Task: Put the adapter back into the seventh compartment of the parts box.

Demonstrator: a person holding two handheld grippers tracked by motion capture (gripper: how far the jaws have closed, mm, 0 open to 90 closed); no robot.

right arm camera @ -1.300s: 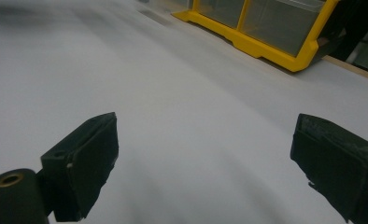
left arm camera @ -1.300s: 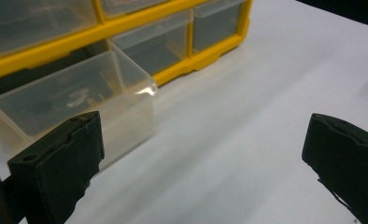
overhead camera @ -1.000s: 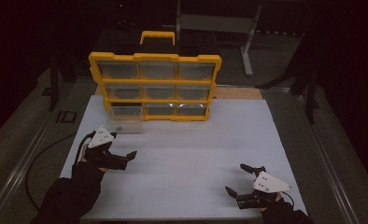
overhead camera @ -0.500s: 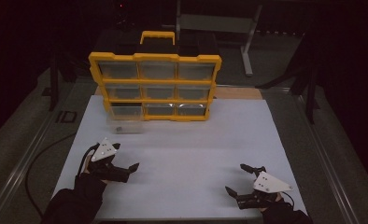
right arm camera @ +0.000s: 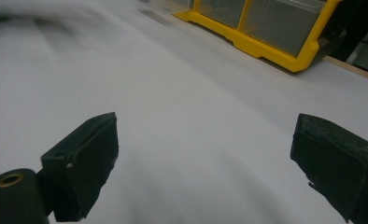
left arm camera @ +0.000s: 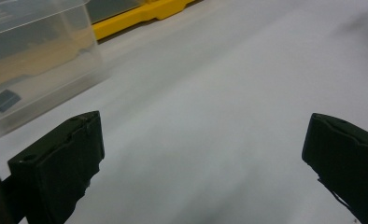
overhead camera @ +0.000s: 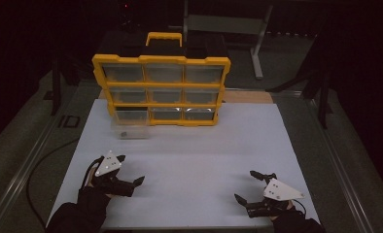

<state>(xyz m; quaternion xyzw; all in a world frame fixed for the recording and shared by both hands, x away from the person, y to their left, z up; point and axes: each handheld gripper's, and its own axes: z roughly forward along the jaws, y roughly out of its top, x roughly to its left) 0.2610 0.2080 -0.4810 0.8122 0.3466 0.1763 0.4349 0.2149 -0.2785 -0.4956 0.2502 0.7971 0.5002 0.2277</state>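
Clear drawer (overhead camera: pixel 130 129) ahead of L hand-held gripper (overhead camera: pixel 131 171)

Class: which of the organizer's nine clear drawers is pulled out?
The bottom-left drawer: it juts forward from the yellow organizer onto the white mat; the other eight sit flush.

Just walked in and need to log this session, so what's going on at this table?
A person works with a two-jaw gripper in each hand at a white table. A yellow drawer organizer stands at the far edge, and its bottom-left clear drawer is pulled out onto the table with a small dark item inside. The left gripper and the right gripper sit low near the person, both open and holding nothing, apart from the drawer.
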